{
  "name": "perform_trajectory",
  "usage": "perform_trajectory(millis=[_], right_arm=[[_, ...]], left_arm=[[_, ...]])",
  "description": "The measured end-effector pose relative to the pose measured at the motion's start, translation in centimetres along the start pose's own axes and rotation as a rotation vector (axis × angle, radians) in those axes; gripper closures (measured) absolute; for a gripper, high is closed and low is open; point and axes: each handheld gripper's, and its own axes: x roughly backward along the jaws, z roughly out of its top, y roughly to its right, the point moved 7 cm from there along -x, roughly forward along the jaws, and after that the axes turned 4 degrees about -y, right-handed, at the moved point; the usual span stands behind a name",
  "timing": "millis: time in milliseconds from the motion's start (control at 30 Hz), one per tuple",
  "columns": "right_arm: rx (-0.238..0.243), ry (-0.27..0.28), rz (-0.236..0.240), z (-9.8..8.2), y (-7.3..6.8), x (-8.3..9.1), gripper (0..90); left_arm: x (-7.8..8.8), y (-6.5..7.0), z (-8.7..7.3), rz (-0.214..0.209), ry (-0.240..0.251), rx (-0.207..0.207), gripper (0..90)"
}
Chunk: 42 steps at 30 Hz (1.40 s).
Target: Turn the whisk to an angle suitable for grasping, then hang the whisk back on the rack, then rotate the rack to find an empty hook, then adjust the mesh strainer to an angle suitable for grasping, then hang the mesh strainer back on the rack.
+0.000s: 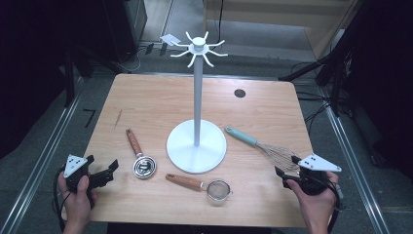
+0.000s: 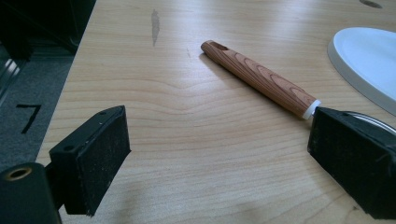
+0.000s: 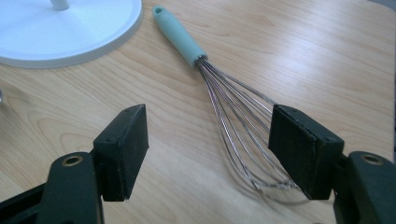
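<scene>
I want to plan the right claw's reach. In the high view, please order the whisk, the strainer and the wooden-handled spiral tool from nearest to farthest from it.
1. Whisk: just left of the right claw.
2. Strainer: near edge, middle.
3. Wooden-handled spiral tool: left of the stand's base.

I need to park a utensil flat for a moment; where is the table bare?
Free: the far half of the table, either side of the stand's pole, and the left edge beyond the wooden-handled spoon. Crowded: the near strip, with strainer, stand base and whisk.
</scene>
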Motion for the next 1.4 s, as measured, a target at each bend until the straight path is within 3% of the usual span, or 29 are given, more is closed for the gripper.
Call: perform_trajectory(millis=[100,167,533,667,1033,1267,1400], right_arm=[[0.039,-0.04,0.022,1.4,0.1,-0.8,35.3],[0.049,-0.05,0.024,1.7,0.2,-1.1,35.5],[0.201,-0.155,0.051,5.1,0.1,-3.6,40.9],[0.204,-0.201,0.078,5.9,0.1,-4.6,44.6],[0.213,-0.258,0.077,7.8,1.0,-6.2,47.6],[0.292,-0.344,0.087,8.5,1.2,-7.4,48.4],[0.301,-0.39,0.092,8.5,1.0,-7.9,47.7]], left_arm=[[0.0,0.0,0.0,-0.003,0.0,-0.001,5.9],[0.0,0.0,-0.1,-0.003,-0.001,0.001,5.9],[0.1,0.1,-0.1,-0.013,-0.009,-0.006,6.0],[0.0,0.2,-0.1,-0.013,-0.011,-0.007,6.0],[0.1,0.2,-0.1,-0.015,-0.01,-0.007,6.1],[0.0,0.2,-0.2,-0.017,-0.013,-0.011,6.1],[0.0,0.2,-0.2,-0.021,-0.013,-0.012,6.1]])
